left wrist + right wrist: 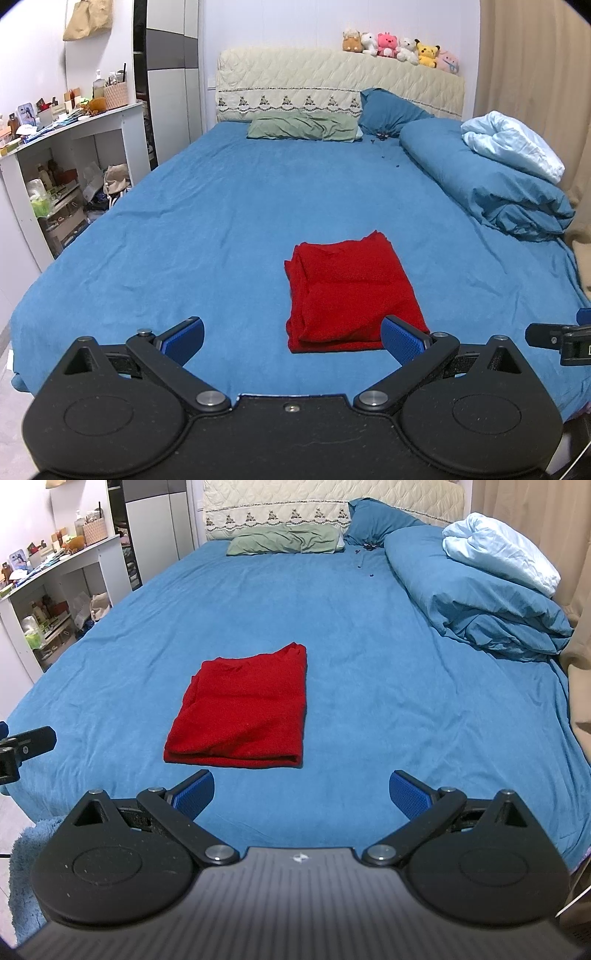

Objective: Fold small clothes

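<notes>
A red garment point(349, 291) lies folded into a neat rectangle on the blue bed sheet point(207, 229), near the front edge. It also shows in the right wrist view point(245, 710). My left gripper point(293, 341) is open and empty, held just in front of the garment's near edge, apart from it. My right gripper point(303, 794) is open and empty, in front of the garment and a little to its right. The right gripper's tip shows at the right edge of the left wrist view point(561, 338). The left gripper's tip shows at the left edge of the right wrist view point(22, 749).
A rolled blue duvet point(491, 184) with a pale blue cloth point(513, 144) lies along the bed's right side. A green pillow point(303, 127) and a blue pillow point(388, 110) lie at the headboard. A cluttered white shelf unit point(66, 162) stands on the left. Curtain point(535, 74) hangs on the right.
</notes>
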The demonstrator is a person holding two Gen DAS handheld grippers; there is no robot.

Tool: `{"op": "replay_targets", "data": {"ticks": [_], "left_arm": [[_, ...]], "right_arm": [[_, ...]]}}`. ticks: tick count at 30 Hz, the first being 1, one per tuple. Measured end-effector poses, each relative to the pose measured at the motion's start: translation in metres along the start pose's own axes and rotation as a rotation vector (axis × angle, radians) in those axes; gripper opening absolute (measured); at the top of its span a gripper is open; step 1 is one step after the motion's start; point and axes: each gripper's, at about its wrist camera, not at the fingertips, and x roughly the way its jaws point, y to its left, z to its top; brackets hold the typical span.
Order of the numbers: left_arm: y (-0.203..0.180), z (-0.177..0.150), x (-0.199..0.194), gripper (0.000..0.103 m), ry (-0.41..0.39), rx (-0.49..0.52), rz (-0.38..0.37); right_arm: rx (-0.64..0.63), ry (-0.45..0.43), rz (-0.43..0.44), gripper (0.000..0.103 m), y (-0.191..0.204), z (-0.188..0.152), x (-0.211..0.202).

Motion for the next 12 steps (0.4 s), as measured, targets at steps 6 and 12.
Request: {"op": "replay_targets", "data": {"ticks": [6, 12], "left_arm": [[-0.0002, 0.0011, 0.0007, 0.103, -0.009, 0.008, 0.003], [-0.0018, 0.0047, 0.0033, 0.103, -0.025, 0.024, 0.005]], "right_arm": [[-0.005, -0.001, 0.0, 0.103, 0.0008, 0.0024, -0.0006], [0.001, 0.0, 0.0, 0.103, 0.0026, 0.008, 0.0002]]}}
